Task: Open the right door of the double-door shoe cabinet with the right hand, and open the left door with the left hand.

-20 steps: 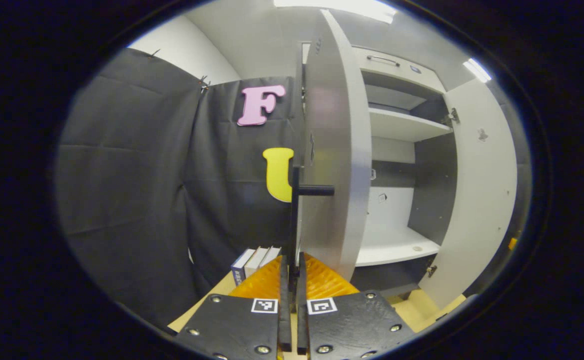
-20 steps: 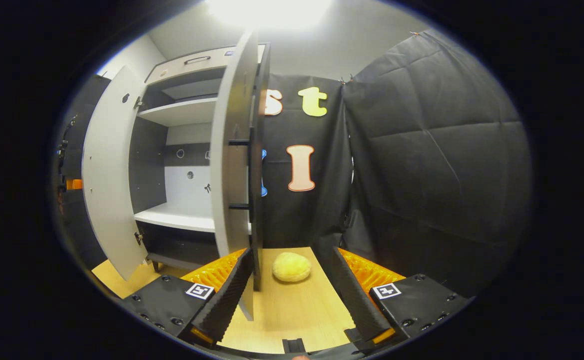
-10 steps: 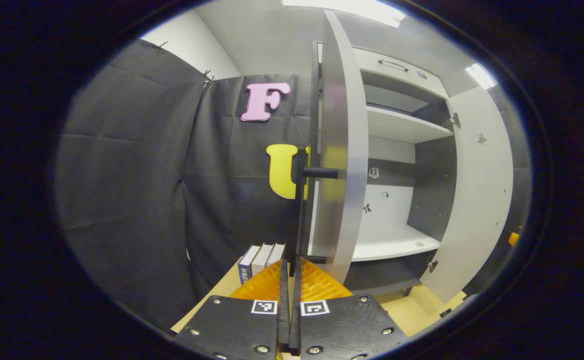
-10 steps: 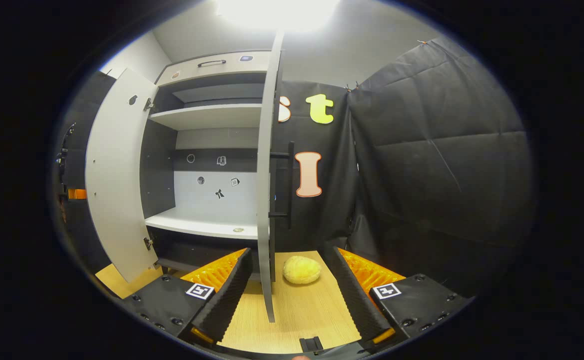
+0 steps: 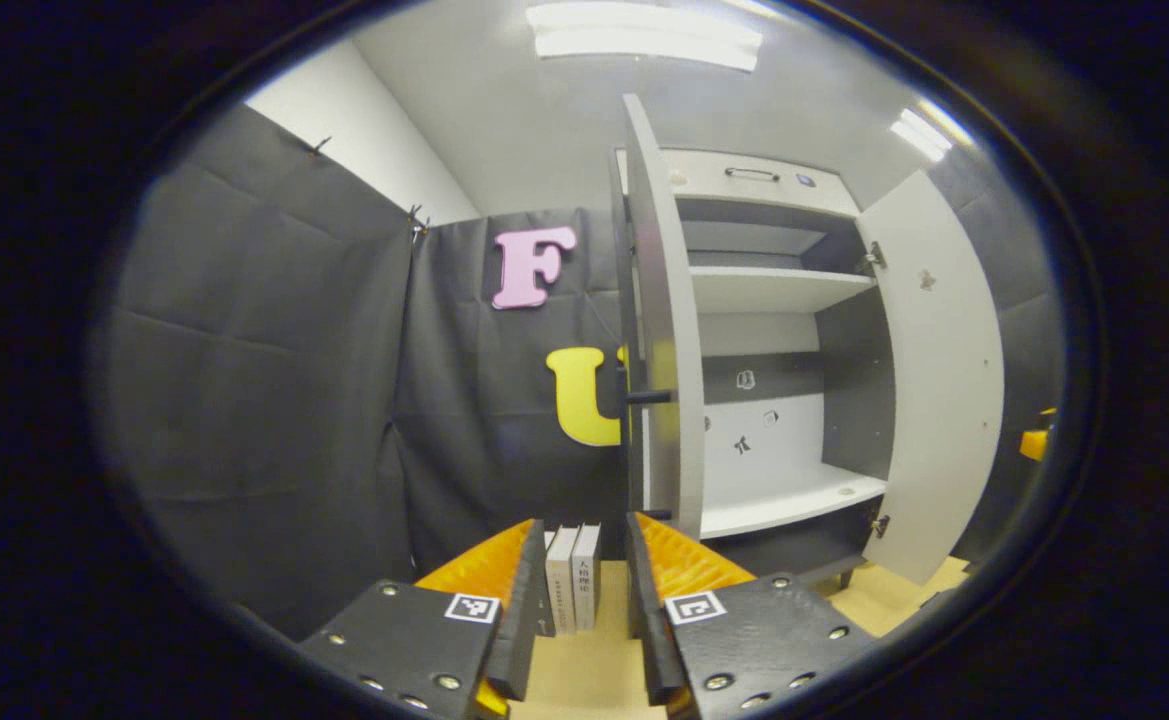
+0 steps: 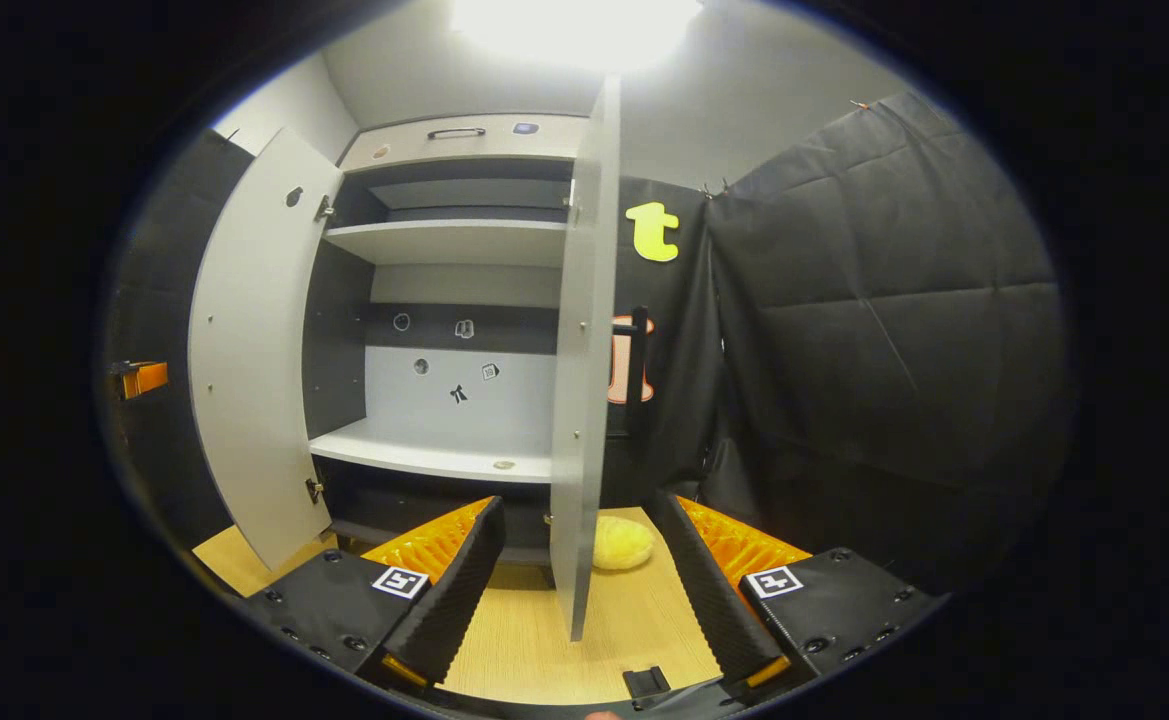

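Note:
The shoe cabinet (image 5: 764,290) stands with both doors swung out. In the left gripper view the left door (image 5: 662,330) is edge-on just ahead, its dark bar handle (image 5: 649,397) on the outer face. My left gripper (image 5: 585,528) is open just short of that door, holding nothing. In the right gripper view the right door (image 6: 584,380) is edge-on, its handle (image 6: 636,370) behind it. My right gripper (image 6: 578,500) is open, and the door's lower edge shows between its fingers without touching them. The left door (image 6: 254,350) hangs wide at the left.
Three books (image 5: 572,590) stand on the wooden floor beside the left door. A yellow rounded lump (image 6: 622,542) lies on the floor behind the right door. Black cloth walls close in both sides. The right door (image 5: 934,370) spreads far right in the left gripper view.
My left gripper has opened, let go of the left door's handle and drawn back. The right gripper has also drawn back, and the right door has swung wider.

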Motion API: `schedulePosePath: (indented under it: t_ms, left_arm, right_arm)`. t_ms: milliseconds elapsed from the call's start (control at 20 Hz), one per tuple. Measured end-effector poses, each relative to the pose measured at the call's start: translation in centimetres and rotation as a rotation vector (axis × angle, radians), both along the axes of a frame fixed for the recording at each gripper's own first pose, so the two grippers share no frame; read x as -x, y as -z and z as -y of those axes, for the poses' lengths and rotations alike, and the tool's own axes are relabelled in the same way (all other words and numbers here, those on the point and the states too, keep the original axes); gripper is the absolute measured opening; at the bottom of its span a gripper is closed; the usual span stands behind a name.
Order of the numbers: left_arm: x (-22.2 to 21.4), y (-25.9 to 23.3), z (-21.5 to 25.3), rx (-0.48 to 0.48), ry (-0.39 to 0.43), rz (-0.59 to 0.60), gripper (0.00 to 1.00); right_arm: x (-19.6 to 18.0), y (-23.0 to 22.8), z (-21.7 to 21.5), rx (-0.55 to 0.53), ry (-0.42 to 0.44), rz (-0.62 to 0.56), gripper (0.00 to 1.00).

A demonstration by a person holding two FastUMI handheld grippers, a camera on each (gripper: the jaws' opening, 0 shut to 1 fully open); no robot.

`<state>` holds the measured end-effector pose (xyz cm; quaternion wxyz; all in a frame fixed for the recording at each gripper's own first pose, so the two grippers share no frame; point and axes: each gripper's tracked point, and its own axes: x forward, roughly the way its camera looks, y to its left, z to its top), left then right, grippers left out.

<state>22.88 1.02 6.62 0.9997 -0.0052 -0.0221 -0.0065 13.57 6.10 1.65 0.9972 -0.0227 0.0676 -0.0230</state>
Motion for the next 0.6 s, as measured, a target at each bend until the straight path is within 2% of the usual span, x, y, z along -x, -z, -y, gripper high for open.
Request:
schedulePosePath:
  t_ms: [50,100,150,450,600]
  left_arm:
    - [0.4,-0.1,0.2,-0.005,0.008,0.015,0.53]
    - [1.1,-0.2,0.3,-0.006,0.005,0.023,0.71]
    - [1.9,-0.1,0.2,-0.008,-0.013,0.023,0.89]
    - [6.2,1.4,0.7,0.057,-0.121,-0.008,0.92]
    - [7.3,2.2,1.0,0.057,-0.156,-0.028,0.92]
  right_arm:
    - [0.3,-0.2,-0.7,0.003,-0.006,0.011,0.99]
    - [0.4,-0.5,-1.6,0.001,-0.023,0.024,0.97]
    - [0.6,-0.8,-2.5,-0.001,-0.041,0.036,0.99]
    - [2.3,-2.9,-3.7,-0.031,-0.134,0.111,0.98]
    - [2.8,-3.1,-3.6,-0.048,-0.143,0.144,0.98]
